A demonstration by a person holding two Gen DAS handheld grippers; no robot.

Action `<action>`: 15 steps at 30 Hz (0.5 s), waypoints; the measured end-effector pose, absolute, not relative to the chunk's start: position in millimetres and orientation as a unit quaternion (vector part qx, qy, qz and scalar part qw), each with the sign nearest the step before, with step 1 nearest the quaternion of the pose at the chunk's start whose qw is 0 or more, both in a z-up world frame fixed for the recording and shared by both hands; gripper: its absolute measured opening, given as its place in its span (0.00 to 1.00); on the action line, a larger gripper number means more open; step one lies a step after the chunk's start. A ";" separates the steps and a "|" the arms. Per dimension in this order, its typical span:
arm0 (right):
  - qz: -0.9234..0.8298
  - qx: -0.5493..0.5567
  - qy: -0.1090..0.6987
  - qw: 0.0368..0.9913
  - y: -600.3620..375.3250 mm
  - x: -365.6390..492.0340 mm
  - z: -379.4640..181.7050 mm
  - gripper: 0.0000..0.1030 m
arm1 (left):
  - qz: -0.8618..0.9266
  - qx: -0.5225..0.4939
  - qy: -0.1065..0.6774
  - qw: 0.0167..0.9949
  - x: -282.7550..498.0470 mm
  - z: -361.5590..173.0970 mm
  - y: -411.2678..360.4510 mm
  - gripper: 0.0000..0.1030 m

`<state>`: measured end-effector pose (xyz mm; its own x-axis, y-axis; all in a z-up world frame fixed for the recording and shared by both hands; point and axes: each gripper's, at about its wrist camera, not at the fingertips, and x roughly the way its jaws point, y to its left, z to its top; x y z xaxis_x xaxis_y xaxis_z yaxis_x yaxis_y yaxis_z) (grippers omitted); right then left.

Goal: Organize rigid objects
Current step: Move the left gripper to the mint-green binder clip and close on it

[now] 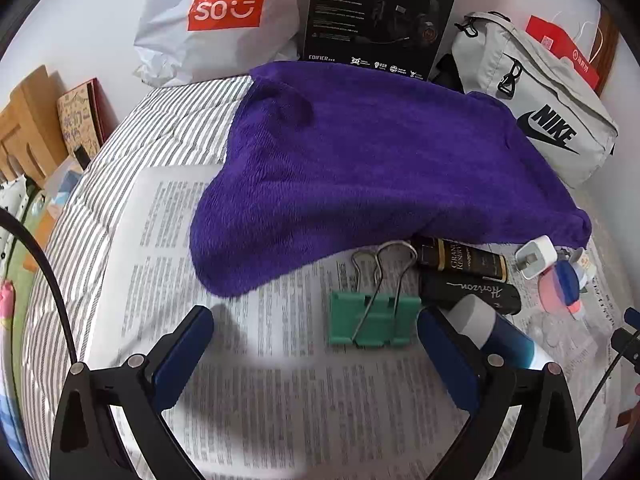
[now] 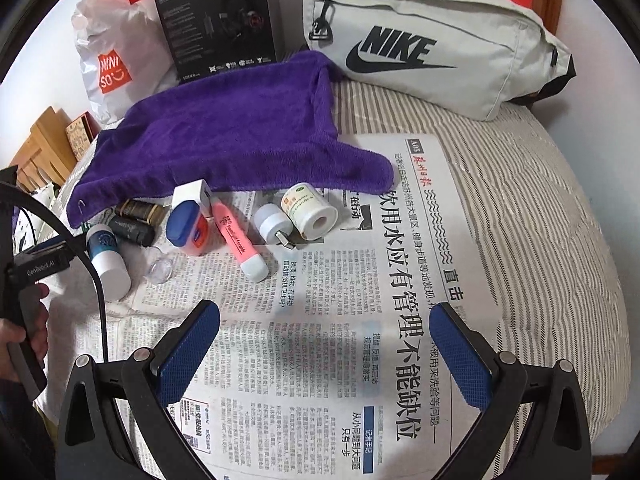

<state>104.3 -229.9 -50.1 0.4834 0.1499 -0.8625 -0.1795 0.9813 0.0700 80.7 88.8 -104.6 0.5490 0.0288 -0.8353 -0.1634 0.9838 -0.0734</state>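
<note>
At the far left of the left wrist view the striped bedding (image 1: 132,148) curves down to its edge, with a newspaper (image 1: 248,400) spread over it; the bare print in the lower centre is the widest open room. The left gripper (image 1: 316,344) hovers low over that sheet, fingers wide apart and holding nothing. Just beyond them lies one green binder clip (image 1: 374,322), wire handles pointing up the frame. A purple towel (image 1: 380,160) fills the middle, its lower hem overlapping one black-and-gold tube (image 1: 464,262). Below that sit one black tube (image 1: 476,292) and one blue-and-white bottle (image 1: 500,340), which lies just beside the right finger. At right are one white plug adapter (image 1: 536,258) and a pink jar with blue lid (image 1: 560,286).

In the right wrist view, a hand (image 2: 28,332) at the left edge grips the other tool's handle. Across the upper middle lie one pink highlighter (image 2: 240,240), a second white plug (image 2: 272,224) and one white roll (image 2: 310,210), all close together. The right gripper (image 2: 324,340) hangs over clear newsprint at lower centre, fingers spread and empty. A grey Nike bag (image 2: 440,32) sits at upper right, and the bedding's rounded edge falls away at far right.
</note>
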 end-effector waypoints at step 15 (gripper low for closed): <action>0.103 -0.023 0.508 0.855 -220.7 110.2 -58.0 1.00 | 0.071 -0.029 0.458 0.886 80.2 -106.1 88.7 0.86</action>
<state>110.2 -220.7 -58.0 0.4624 0.1534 -0.8733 -0.2004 0.9775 0.0656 80.2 88.7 -106.1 0.5699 0.0982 -0.8158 -0.1517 0.9883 0.0130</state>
